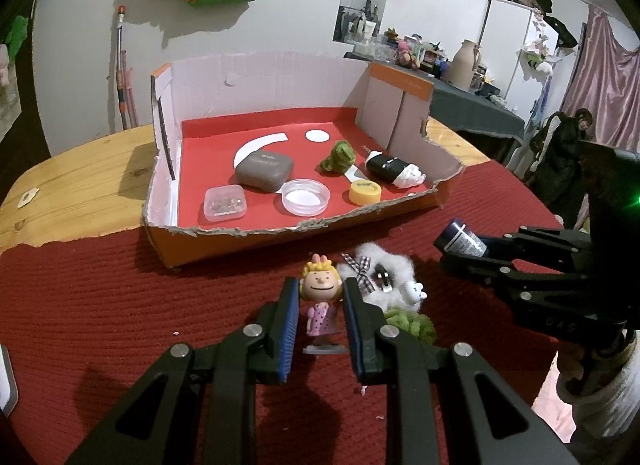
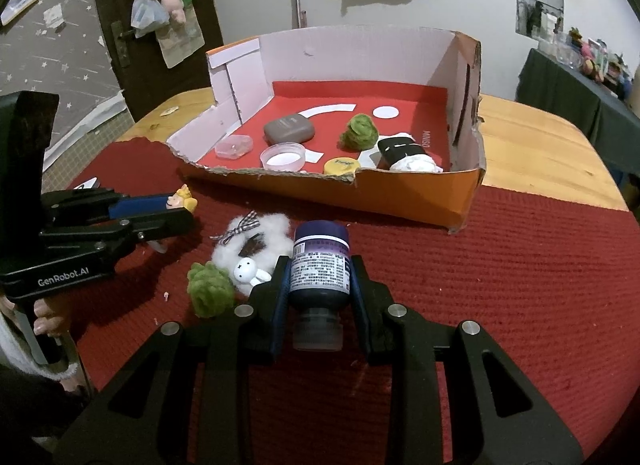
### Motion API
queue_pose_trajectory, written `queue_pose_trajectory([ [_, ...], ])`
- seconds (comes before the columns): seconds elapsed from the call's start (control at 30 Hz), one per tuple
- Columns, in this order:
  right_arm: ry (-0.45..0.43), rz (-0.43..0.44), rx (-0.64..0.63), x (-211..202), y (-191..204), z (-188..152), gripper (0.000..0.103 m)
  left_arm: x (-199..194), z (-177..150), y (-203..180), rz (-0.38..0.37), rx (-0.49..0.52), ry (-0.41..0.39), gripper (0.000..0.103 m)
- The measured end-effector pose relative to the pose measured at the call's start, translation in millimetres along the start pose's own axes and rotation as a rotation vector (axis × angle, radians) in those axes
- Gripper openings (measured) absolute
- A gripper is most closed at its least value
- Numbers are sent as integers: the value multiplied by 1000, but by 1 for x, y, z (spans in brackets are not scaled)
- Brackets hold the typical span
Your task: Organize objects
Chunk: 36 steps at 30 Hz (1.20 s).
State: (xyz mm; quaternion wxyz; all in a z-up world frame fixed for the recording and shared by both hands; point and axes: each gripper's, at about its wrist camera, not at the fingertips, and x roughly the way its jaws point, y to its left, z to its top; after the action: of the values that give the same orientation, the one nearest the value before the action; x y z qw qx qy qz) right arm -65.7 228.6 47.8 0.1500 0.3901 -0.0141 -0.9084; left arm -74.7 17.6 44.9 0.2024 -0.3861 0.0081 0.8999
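The left hand-held gripper (image 1: 318, 315) clamps a blonde plastic girl figurine (image 1: 320, 301); the right hand-held gripper (image 2: 320, 285) clamps a dark labelled bottle (image 2: 320, 265). Bare red mat (image 2: 500, 265) lies before the torn-edged cardboard box (image 2: 400, 193).

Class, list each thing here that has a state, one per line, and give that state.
left hand-held gripper: shut on figurine
right hand-held gripper: shut on bottle
bottle: capped, tilted
cardboard box: open, front wall torn
round clear dish: uncovered
small clear case: closed

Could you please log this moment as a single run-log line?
left gripper: shut on figurine | right gripper: shut on bottle | box: ahead, partly filled
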Motion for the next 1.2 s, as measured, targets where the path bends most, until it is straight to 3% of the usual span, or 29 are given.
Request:
queue_pose_trajectory([
  [0.27,-41,0,-33,-18,2,19,27,-22,16,-2,4,23,-45,23],
  [0.5,-89,-57,-119,-33,6,83,27,-21,74,0,44,74,-51,23],
  [0.83,13,-188,-153,22,-5,161,27,38,150,19,152,89,63,23],
  [1.2,177,-308,-189,89,-18,176,27,103,165,34,313,145,186,23],
])
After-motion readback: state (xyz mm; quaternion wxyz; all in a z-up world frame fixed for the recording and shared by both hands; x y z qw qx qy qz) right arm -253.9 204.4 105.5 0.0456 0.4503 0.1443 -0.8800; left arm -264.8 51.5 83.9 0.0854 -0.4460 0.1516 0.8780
